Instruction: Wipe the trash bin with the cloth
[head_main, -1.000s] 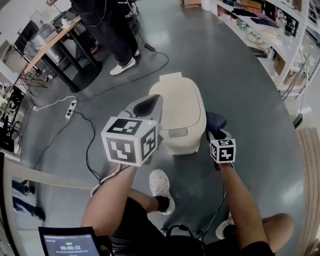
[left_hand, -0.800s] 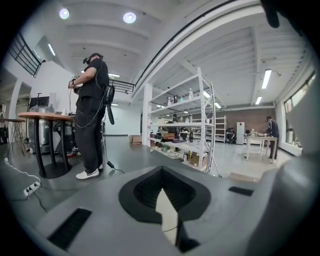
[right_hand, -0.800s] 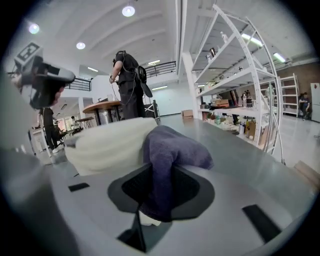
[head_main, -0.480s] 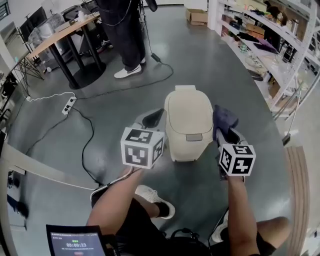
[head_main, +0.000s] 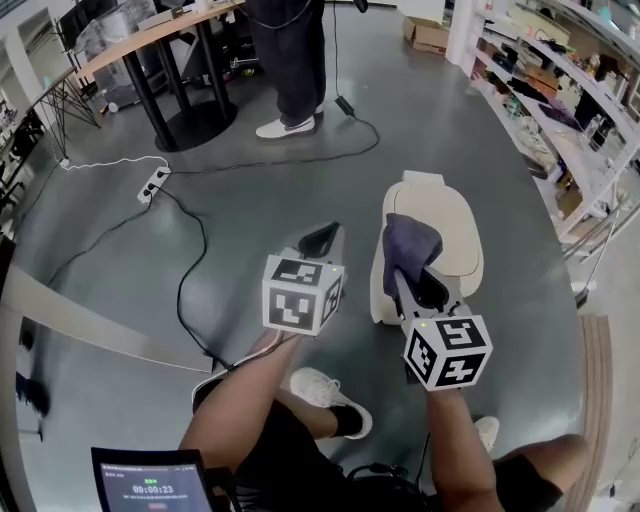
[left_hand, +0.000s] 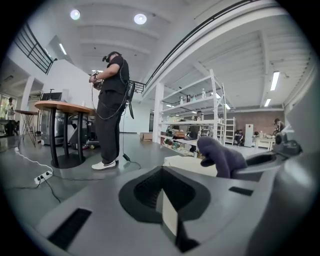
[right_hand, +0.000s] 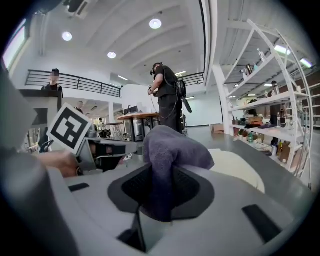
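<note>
**Right gripper** (right_hand: 152, 210): jaws clamped on a narrow fold of dark purple-grey cloth (right_hand: 169, 150). The rest of the cloth is bunched loosely above the pads.

**Left gripper** (left_hand: 162, 197): jaws together, nothing between them. It is held to the left of the bin and apart from it.

**Cream lidded trash bin** (head_main: 452, 225): stands on the grey floor just beyond the right gripper. The cloth hangs over its near edge; whether they touch cannot be told.

**Further out:** a power strip (head_main: 151, 186) with its cable trailing across the floor.

**Hazards, judged:**
- The narrow pinch may let the cloth pull free under wiping friction.
- The unbraced bin may slide or tip when pushed.
- The hard jaw tips may scrape the lid if pressed low.
</note>
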